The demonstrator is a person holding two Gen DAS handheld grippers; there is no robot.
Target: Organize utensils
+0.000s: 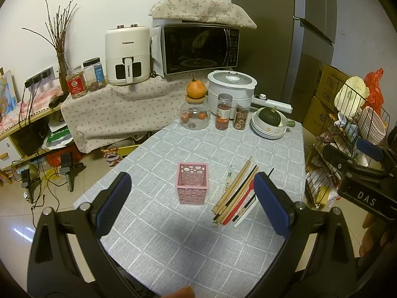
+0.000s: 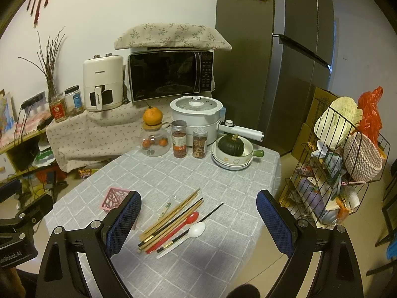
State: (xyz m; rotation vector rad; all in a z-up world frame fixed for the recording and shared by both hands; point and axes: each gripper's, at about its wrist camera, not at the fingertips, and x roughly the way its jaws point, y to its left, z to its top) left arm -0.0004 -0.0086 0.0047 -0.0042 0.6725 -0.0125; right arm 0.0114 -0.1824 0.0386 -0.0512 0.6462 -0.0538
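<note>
Left wrist view: left gripper (image 1: 193,206) spread wide, empty, above table (image 1: 173,248). Pink holder (image 1: 192,182) upright mid-table; utensils (image 1: 235,196) bundled just right of it.

Right wrist view: right gripper (image 2: 198,226) spread wide, empty. Chopsticks (image 2: 173,213), red spoon (image 2: 178,228), white spoon (image 2: 191,233) lay between its fingers; holder (image 2: 114,198) left.

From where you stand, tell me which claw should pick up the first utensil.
Right. The right claw is open with the utensils lying between its fingers. The left claw is open too, but frames the pink holder, so it would probably have to shift across.
</note>
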